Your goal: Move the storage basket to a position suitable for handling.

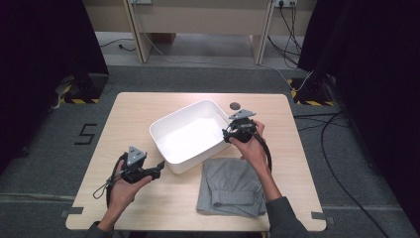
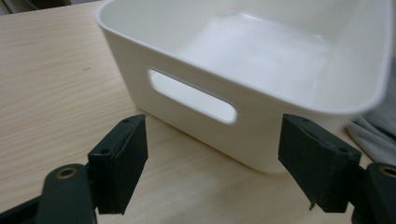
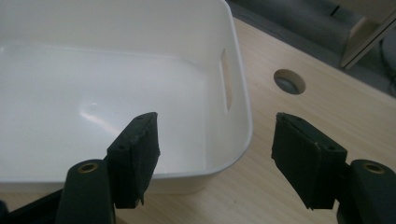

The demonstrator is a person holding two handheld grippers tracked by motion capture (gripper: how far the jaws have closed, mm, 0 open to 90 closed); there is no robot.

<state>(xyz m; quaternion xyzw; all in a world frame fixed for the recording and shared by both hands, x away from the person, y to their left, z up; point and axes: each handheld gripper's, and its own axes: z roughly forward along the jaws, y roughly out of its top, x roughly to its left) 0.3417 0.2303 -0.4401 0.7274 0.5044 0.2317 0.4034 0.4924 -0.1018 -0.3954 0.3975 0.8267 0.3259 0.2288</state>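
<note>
Soft overhead light lit the counter (image 1: pixel 148 106) evenly, while both side edges of the high view fell into darkness. Glare washed out the white bin (image 1: pixel 171 126) floor. Both gripper views looked slightly soft.

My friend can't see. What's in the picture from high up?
A white plastic bin sits empty in the middle of a wooden table. A person holds a left tool and a right tool on either side of it, and folded grey cloth lies just in front.

The bin (image 1: pixel 189 135) sits mid-table (image 1: pixel 129 111), with the folded cloth (image 1: pixel 232 187) just before it.
</note>
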